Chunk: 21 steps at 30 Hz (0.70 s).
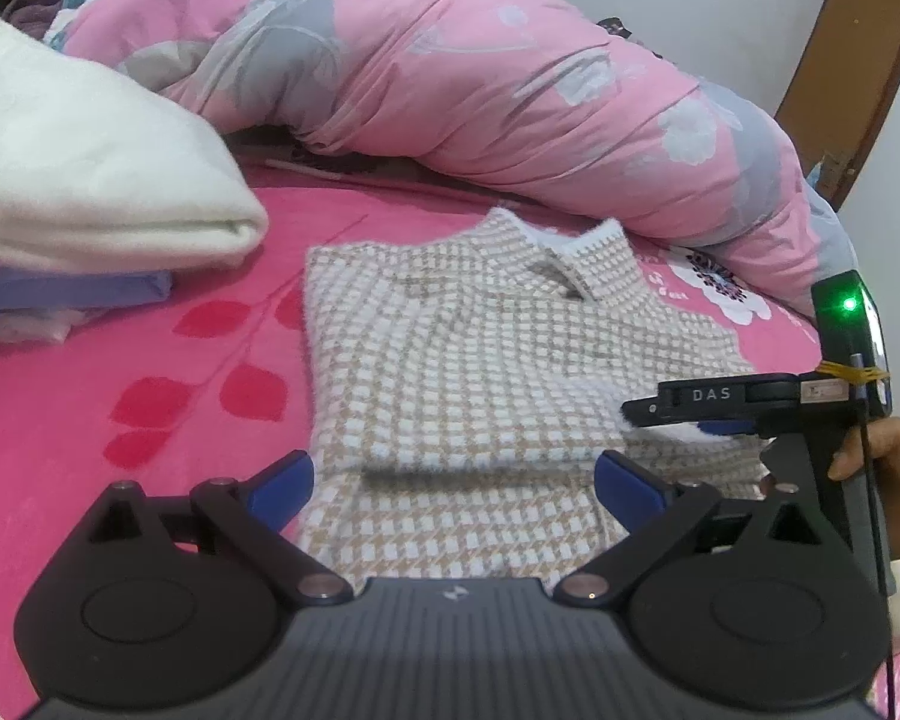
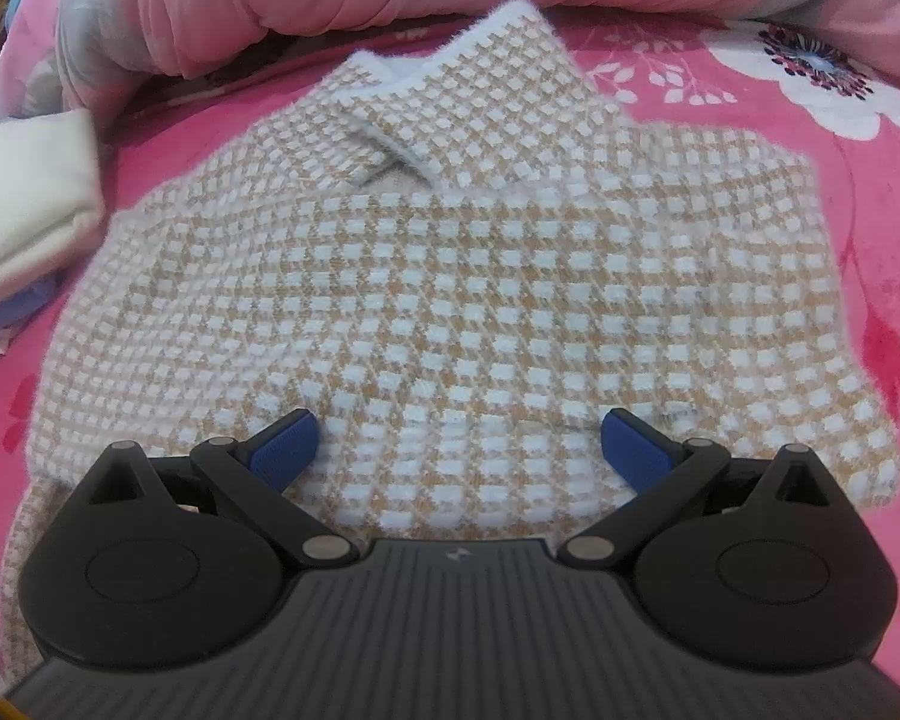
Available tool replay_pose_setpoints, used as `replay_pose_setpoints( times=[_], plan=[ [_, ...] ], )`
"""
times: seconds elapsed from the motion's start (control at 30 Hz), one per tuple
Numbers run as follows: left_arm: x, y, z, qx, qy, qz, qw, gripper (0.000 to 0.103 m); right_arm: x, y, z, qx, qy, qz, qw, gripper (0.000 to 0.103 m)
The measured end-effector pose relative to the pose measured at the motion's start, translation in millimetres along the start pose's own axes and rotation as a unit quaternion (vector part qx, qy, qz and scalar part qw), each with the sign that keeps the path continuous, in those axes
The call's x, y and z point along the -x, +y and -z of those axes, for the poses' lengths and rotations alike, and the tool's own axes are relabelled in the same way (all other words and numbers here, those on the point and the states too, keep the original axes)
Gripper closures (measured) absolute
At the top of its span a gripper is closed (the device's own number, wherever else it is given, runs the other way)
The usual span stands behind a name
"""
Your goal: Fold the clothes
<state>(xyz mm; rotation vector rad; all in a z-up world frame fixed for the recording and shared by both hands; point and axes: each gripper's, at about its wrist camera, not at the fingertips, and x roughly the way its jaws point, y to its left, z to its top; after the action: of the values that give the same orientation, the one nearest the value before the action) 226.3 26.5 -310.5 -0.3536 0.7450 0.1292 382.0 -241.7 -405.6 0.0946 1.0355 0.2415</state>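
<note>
Hovering nearest the lens, the left gripper point(image 1: 453, 480) stood with its blue-padded jaws wide apart and nothing between them, over the near hem of the fuzzy beige-and-white houndstooth knitted sweater point(image 1: 468, 360). The right gripper point(image 2: 459, 447) was likewise spread and empty, poised above the same garment's lower fold. In the left wrist view its black body reached in from the right, a person's hand point(image 1: 888, 450) around its handle. The sweater lay on the bright pink floral bedsheet point(image 1: 120, 372), already folded into a rough rectangle with its collar at the far end.

The risk, as I judged it, was in the loose, fluffy knit. A pinch that took only the top layer would have pulled the fold open, and the right-hand edge looked uneven enough to skew any further fold. Just beside the sweater's left side sat a stack of folded cream and lilac cloths point(image 1: 90, 198), and behind it the bulky pink quilted duvet point(image 1: 480, 72). A wide sweep could have dragged either.
</note>
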Motion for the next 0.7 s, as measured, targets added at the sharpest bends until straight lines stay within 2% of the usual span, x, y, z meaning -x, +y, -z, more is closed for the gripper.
replay_pose_setpoints(
  times=[0.43, 0.7],
  plan=[
    [1.7, 6.3, 3.3, 0.003, 0.006, 0.001, 1.0000, 0.003, 2.2, -2.4, 5.3, 0.004, -0.012, -0.008, 1.000, 0.001],
    [-2.7, 8.9, 4.5, 0.013, 0.033, 0.027, 0.9990, 0.003, 2.0, -0.2, 6.4, 0.010, -0.016, -0.003, 1.000, 0.001]
  ],
)
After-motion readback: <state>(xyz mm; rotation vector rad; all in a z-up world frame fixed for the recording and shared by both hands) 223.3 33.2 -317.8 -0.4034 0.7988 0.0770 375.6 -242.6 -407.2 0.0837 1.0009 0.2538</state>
